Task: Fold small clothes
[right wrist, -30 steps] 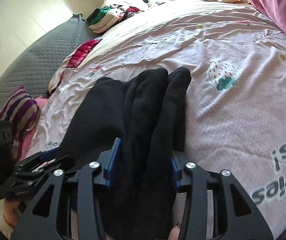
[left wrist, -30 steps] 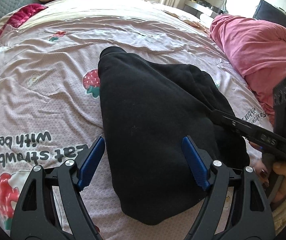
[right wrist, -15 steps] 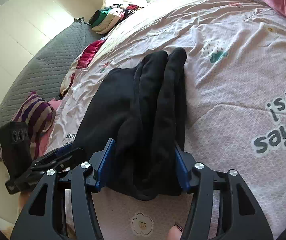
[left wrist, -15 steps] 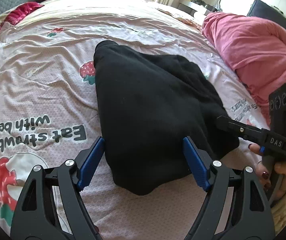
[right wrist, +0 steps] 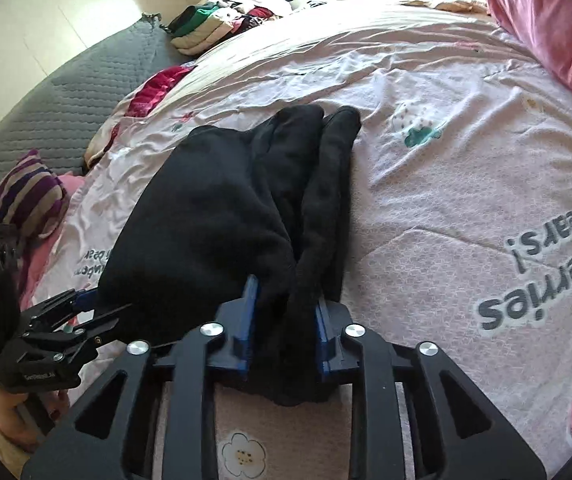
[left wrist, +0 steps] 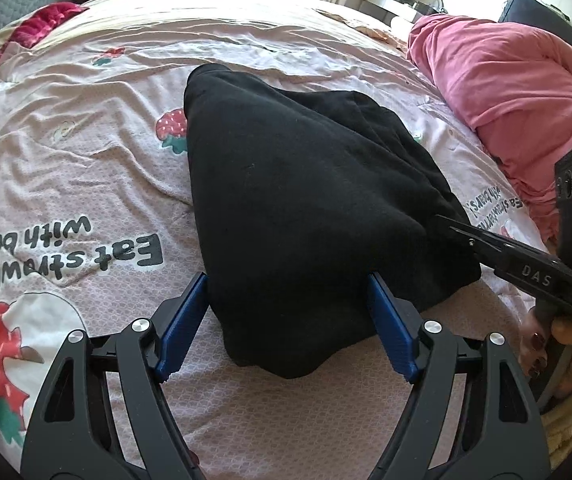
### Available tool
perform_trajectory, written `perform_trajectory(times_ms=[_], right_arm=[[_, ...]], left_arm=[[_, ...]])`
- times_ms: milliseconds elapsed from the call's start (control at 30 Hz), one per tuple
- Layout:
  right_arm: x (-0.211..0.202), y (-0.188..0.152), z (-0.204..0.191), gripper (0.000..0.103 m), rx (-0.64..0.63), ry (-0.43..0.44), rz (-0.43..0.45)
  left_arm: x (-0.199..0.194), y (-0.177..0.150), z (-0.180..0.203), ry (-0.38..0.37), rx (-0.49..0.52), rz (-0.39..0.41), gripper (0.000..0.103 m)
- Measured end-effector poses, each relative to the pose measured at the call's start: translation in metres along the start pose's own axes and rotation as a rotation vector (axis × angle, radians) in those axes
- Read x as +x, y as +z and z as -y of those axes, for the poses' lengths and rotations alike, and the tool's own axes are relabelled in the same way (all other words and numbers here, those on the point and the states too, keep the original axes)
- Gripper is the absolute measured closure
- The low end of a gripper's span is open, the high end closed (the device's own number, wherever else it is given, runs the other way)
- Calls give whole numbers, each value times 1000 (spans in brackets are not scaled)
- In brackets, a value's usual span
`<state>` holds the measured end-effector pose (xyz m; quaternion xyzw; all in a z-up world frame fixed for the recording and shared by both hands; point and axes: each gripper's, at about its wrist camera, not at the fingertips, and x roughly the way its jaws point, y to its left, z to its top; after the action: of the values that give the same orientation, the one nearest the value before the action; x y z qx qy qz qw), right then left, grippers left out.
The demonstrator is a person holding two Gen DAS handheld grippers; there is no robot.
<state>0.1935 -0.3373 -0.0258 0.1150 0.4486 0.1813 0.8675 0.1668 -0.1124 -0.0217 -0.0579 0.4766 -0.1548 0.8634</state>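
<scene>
garment: black fleece garment (left wrist: 306,208) part-folded mid-bedspread, near its front edge | right gripper (right wrist: 283,322): jaws just reopened slightly, pinching bunched hem, likely to drag a fold | left gripper (left wrist: 288,324): wide, straddling near end, unclamped | base: pink strawberry-print bedspread (left wrist: 85,184)

A home bedroom: strawberry-print bedspread (left wrist: 85,128), pink duvet (left wrist: 506,80), stacked clothes (right wrist: 205,28).

**What I count on the bed**

One black garment (left wrist: 302,200) lies on one pink printed bedsheet (left wrist: 85,152). I carry two grippers, my left gripper (left wrist: 288,320) and my right gripper (right wrist: 283,320), one per hand. One pink blanket (left wrist: 506,80), one striped pillow (right wrist: 21,196), one grey quilted cover (right wrist: 65,92), one stack of folded clothes (right wrist: 205,26). I can see four strawberry prints in the left view.
</scene>
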Motion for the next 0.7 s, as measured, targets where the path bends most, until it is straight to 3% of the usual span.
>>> perform_trajectory(times_ms=[567,700], right_arm=[[-21,-13,-5,26,16,-67,91],[-26,-14,-6,16,21,-67,110]], left_arm=[[-8,1,-5,-12,-12,9,32],[-10,3,-6,-7,-13,9,28]])
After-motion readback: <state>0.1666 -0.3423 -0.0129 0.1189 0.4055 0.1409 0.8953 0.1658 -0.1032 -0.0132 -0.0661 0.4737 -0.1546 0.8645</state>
